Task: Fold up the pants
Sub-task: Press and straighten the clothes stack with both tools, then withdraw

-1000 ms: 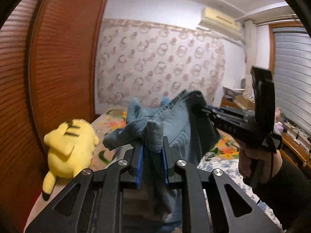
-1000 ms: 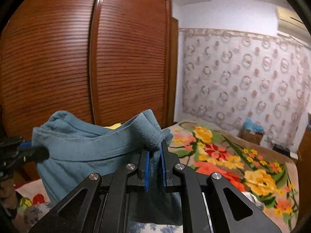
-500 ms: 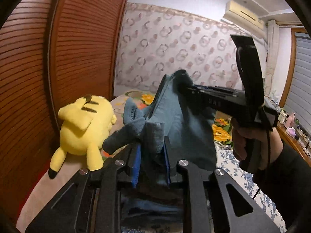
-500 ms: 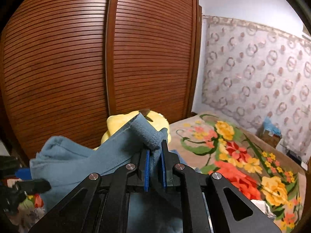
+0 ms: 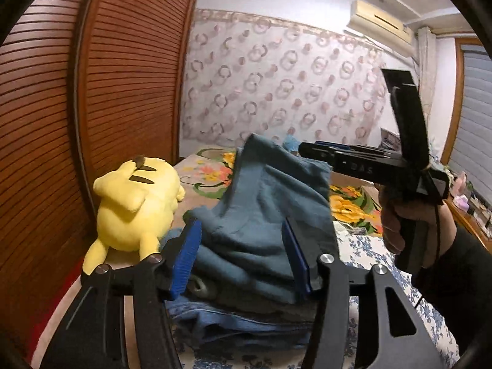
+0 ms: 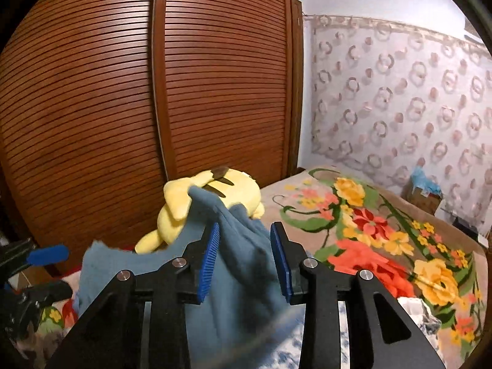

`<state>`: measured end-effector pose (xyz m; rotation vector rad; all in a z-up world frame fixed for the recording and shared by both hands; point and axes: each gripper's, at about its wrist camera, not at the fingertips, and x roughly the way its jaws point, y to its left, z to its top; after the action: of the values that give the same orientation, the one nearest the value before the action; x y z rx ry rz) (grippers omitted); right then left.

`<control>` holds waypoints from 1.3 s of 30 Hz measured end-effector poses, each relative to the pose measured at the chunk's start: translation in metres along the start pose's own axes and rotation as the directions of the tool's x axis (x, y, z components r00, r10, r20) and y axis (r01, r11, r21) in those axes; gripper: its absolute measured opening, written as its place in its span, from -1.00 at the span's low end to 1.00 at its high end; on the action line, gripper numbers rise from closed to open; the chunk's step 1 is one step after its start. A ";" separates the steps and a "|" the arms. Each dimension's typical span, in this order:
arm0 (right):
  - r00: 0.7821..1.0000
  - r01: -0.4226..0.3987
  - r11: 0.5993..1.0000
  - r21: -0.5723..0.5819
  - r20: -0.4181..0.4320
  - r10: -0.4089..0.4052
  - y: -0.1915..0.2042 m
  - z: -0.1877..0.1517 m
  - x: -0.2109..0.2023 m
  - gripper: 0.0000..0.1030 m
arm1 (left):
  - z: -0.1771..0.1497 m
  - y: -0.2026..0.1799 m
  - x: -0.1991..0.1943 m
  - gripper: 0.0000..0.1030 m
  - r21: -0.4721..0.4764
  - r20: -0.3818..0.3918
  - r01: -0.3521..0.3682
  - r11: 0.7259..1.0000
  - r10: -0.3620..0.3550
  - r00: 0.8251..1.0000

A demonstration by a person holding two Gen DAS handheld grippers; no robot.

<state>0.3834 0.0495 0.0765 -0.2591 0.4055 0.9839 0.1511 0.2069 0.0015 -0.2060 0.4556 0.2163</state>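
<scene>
The blue-grey pants (image 5: 261, 215) lie in a loose heap on top of a stack of folded clothes on the bed. My left gripper (image 5: 243, 252) is open, its blue pads either side of the heap. My right gripper (image 6: 246, 252) is open too, with the cloth (image 6: 240, 264) slumping between its pads. In the left wrist view the right gripper (image 5: 310, 149) shows from the side, held by a hand just above the heap's far edge. The left gripper's blue pad (image 6: 49, 253) shows at the far left of the right wrist view.
A yellow plush toy (image 5: 138, 203) lies on the bed by the brown slatted wardrobe (image 6: 153, 92), just left of the pants. The floral bedspread (image 6: 384, 240) stretches right. A cardboard box (image 6: 426, 196) stands by the patterned curtain (image 5: 276, 86).
Both grippers have opened and let go of the pants. The cloth, held up half a second ago, has dropped onto the stack. Both grippers have come lower.
</scene>
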 end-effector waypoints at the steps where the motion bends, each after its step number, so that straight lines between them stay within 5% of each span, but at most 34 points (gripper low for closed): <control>1: 1.000 0.004 1.000 -0.001 -0.005 -0.004 0.003 -0.006 -0.003 -0.30 | -0.001 -0.004 0.003 0.08 0.009 -0.010 0.007 1.000 -0.006 1.000; 16: 0.992 0.091 0.992 0.093 -0.101 -0.081 -0.007 -0.010 0.032 -0.30 | -0.023 -0.006 0.022 0.08 0.040 -0.112 -0.015 0.999 0.020 0.993; 34: 0.997 0.054 0.990 0.132 -0.055 -0.047 0.030 -0.031 -0.050 -0.30 | -0.021 -0.011 -0.006 0.09 0.071 -0.103 -0.036 0.997 0.044 0.994; 37: 0.998 0.053 0.989 0.137 -0.049 -0.047 0.035 -0.035 -0.063 -0.30 | -0.021 -0.016 -0.016 0.48 0.081 -0.086 -0.032 0.996 0.039 0.996; 39: 0.998 0.055 0.989 0.136 -0.047 -0.049 0.041 -0.038 -0.072 -0.30 | -0.021 -0.018 -0.023 0.56 0.089 -0.071 -0.035 0.995 0.041 0.997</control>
<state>0.3053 0.0022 0.0729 -0.1667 0.5019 0.8959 0.1267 0.1812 -0.0033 -0.1198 0.5405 0.2258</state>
